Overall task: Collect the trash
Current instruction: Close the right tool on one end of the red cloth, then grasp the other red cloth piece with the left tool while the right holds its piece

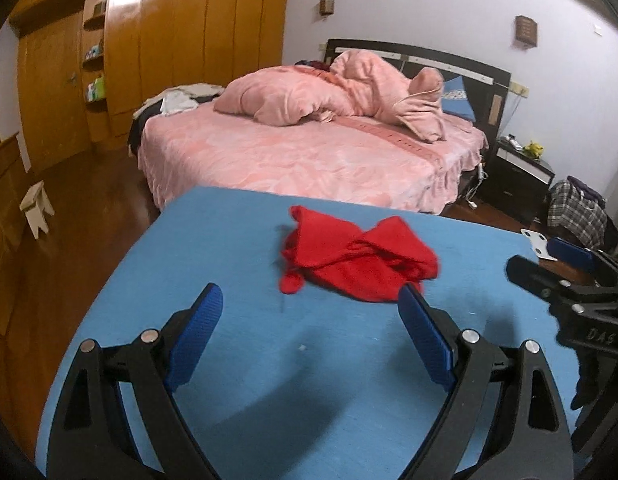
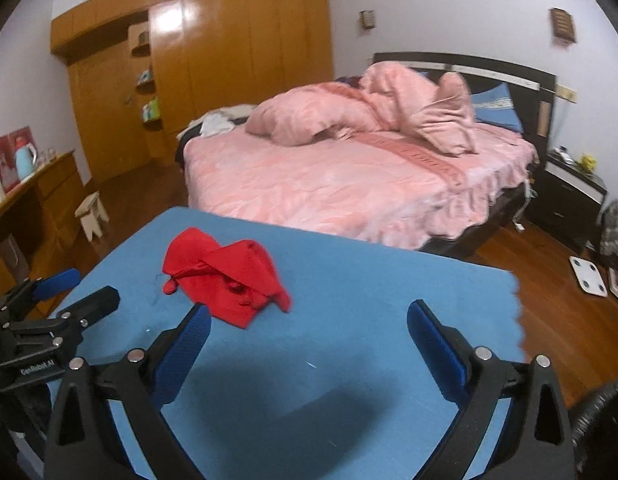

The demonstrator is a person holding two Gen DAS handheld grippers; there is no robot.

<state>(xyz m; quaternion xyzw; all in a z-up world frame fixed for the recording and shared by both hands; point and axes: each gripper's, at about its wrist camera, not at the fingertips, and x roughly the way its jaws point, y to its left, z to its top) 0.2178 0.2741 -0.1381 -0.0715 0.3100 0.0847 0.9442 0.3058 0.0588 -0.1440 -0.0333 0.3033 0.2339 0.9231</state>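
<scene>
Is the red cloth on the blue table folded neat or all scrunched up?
Scrunched up. The red cloth lies in a crumpled, twisted heap with uneven folds and a loose corner on the blue table.

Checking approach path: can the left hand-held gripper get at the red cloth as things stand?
Probably yes. The left hand-held gripper is open and points at the red cloth, which lies alone on the blue cover with nothing between. The right hand-held gripper is off to the side.

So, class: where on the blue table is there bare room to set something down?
Bare blue table lies to the right of the red cloth up to the scalloped edge, and between the cloth and both open grippers. The far left is crowded.
</scene>
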